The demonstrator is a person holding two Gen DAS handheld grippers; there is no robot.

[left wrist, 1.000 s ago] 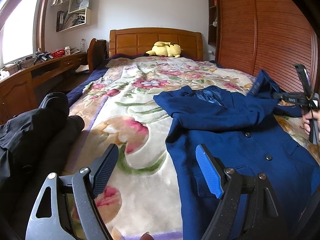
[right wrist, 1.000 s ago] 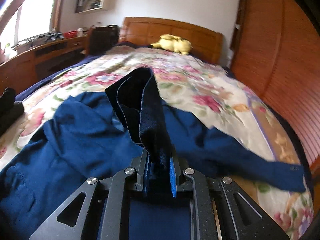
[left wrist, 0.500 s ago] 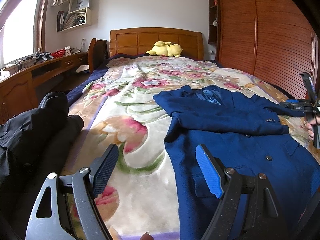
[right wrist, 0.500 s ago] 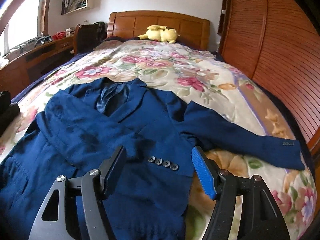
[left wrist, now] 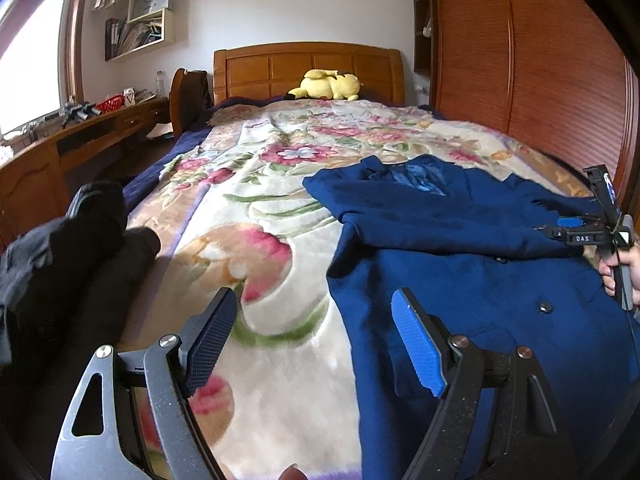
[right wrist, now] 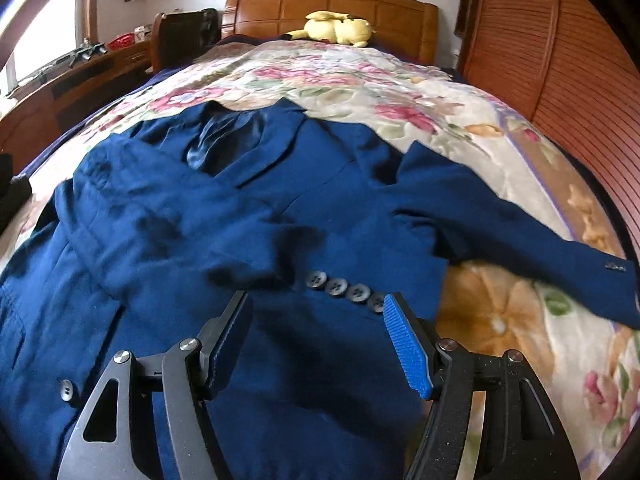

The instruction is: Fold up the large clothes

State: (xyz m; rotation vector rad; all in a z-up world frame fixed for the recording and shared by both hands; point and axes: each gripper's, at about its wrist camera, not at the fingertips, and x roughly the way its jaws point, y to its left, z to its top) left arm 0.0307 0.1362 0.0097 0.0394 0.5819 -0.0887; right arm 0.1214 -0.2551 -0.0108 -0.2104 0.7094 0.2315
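A dark blue jacket (left wrist: 460, 280) (right wrist: 200, 220) lies front up on the floral blanket (left wrist: 260, 220). One sleeve is folded across its chest, and the cuff buttons (right wrist: 340, 288) sit just ahead of my right gripper (right wrist: 316, 300). That gripper is open and empty, low over the jacket. The other sleeve (right wrist: 520, 232) stretches out to the right over the blanket. My left gripper (left wrist: 314, 300) hovers open over the jacket's left edge with nothing between its fingers. In the left wrist view a hand (left wrist: 620, 268) holds the right gripper (left wrist: 592, 232) at the far right.
Black clothes (left wrist: 60, 260) are piled at the bed's left edge. A yellow plush toy (left wrist: 326, 84) lies by the wooden headboard (left wrist: 308, 68). A wooden desk (left wrist: 80, 136) runs along the left wall and a slatted wardrobe (left wrist: 540, 60) along the right.
My right gripper let go of the sleeve it held up, opened, and sank toward the jacket. The sleeve now lies flat across the chest. The left gripper has kept still.
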